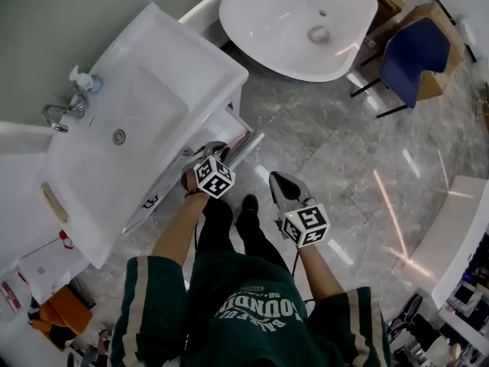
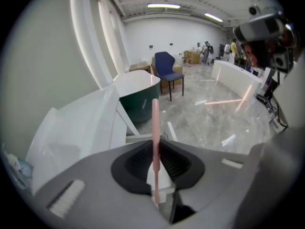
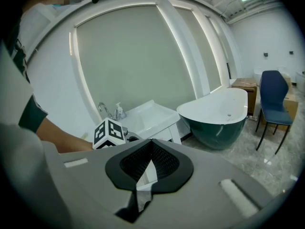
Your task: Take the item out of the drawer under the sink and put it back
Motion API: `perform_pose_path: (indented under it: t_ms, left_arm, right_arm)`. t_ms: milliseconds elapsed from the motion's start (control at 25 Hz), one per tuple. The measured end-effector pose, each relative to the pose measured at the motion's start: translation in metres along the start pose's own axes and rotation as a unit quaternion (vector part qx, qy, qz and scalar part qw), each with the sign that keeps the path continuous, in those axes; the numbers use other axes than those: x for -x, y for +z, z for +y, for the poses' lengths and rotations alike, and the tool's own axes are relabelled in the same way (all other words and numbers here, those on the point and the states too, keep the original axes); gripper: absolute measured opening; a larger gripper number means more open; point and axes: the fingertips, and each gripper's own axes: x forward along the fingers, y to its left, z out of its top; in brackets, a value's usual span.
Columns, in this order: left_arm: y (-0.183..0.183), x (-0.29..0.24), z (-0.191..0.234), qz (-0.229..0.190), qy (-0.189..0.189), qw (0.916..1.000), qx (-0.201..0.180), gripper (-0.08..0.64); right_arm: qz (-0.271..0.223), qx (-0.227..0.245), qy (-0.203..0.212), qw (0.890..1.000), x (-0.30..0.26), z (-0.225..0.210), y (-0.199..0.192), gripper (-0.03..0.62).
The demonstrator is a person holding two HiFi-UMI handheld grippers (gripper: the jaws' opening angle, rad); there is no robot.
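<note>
Bathtub [image 1: 290, 21], white inside and dark green outside, stands at 12 o'clock of the head view. White sink [image 1: 153, 105] lies at 10 o'clock, with its tap at the far left edge. Blue chair [image 1: 416, 56] stands at 2 o'clock on the grey marble floor [image 1: 328, 151]. Left gripper [image 2: 156, 144], at centre just beside the sink's right edge, is clamped on a thin pink stick [image 2: 155, 118], which projects straight out past the jaw tips. Right gripper [image 3: 151, 144], at 5 o'clock of the left one, is closed and empty.
</note>
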Motion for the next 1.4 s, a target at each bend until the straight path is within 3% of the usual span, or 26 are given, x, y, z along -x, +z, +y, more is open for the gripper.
perform_pose_path:
  t_ms: [240,440,640,880,1120,1400]
  left_arm:
    - [0.027,0.084,0.013,-0.062,0.051,0.9949,0.061,0.098]
    - [0.047,0.159,0.029,-0.124,0.093,0.9827,0.101,0.098]
    - [0.061,0.222,0.044,-0.182,0.124,0.9641,0.148,0.098]
    - [0.075,0.287,0.067,-0.261,0.159,0.9330,0.190,0.098]
    - [0.081,0.327,0.068,-0.297,0.175,0.9163,0.204,0.098]
    - [0.077,0.340,0.063,-0.312,0.178,0.9075,0.217,0.098]
  right_arm:
    - [-0.020,0.028,0.024,0.999,0.009,0.021,0.035,0.002]
    - [-0.046,0.061,0.051,0.996,0.012,0.041,0.074,0.002]
    - [-0.069,0.093,0.076,0.990,0.017,0.060,0.109,0.002]
    - [-0.104,0.129,0.102,0.981,0.024,0.081,0.153,0.002]
    - [-0.123,0.142,0.120,0.975,0.033,0.100,0.168,0.002]
    - [-0.117,0.168,0.128,0.970,0.034,0.116,0.158,0.002]
